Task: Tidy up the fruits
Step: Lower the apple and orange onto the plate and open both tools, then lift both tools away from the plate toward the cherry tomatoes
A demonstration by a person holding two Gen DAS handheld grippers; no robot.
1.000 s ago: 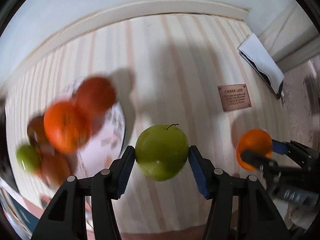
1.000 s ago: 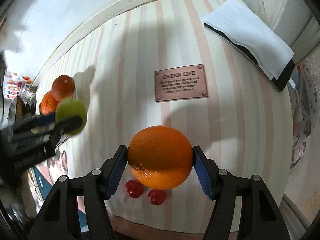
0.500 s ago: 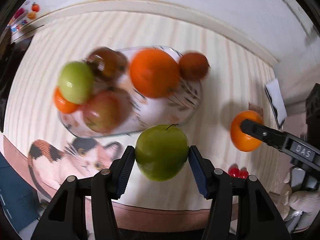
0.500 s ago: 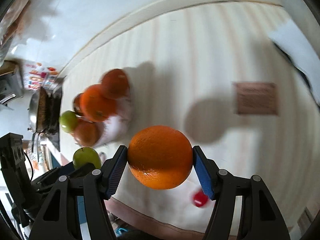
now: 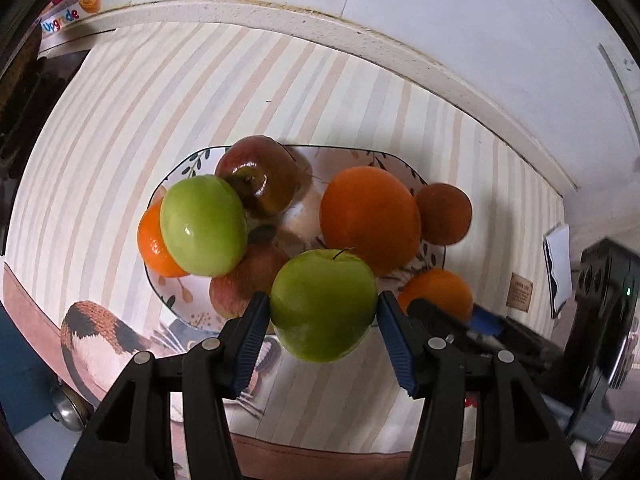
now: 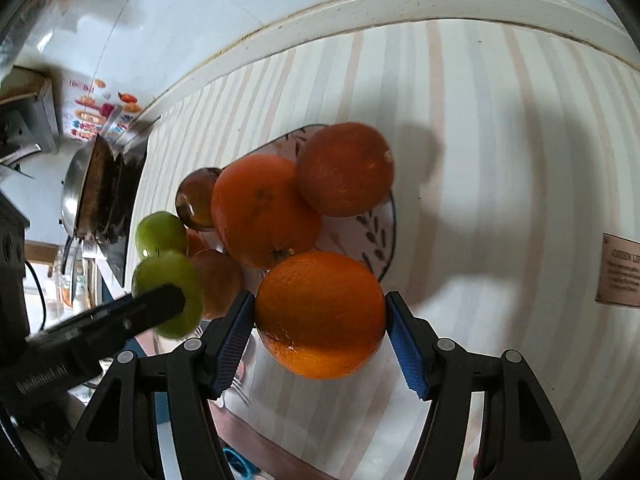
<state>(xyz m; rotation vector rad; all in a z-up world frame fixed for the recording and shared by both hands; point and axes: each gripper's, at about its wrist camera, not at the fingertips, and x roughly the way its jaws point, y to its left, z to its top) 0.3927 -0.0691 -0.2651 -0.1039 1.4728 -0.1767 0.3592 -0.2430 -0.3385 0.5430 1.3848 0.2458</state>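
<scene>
My left gripper (image 5: pixel 323 314) is shut on a green apple (image 5: pixel 323 304) and holds it above the near edge of a patterned plate (image 5: pixel 384 158). The plate holds another green apple (image 5: pixel 203 224), a dark red apple (image 5: pixel 260 174), a big orange (image 5: pixel 370 218), a smaller orange (image 5: pixel 150 244), a brownish orange (image 5: pixel 443 214) and a red apple (image 5: pixel 240 284). My right gripper (image 6: pixel 320 318) is shut on an orange (image 6: pixel 320 314), just in front of the plate (image 6: pixel 376 224). That orange (image 5: pixel 438 292) shows in the left wrist view, right of my apple.
The plate stands on a striped tablecloth (image 5: pixel 160 92) with a cat picture (image 5: pixel 100 332) near the front edge. A brown "Green Life" label (image 6: pixel 620 270) lies to the right, a white folded cloth (image 5: pixel 558 268) beyond it. A metal pan (image 6: pixel 86 196) stands at far left.
Both grippers have swung left and closer to the plate with their fruit. The right gripper's orange now sits close beside the left gripper's apple at the plate's near edge.
</scene>
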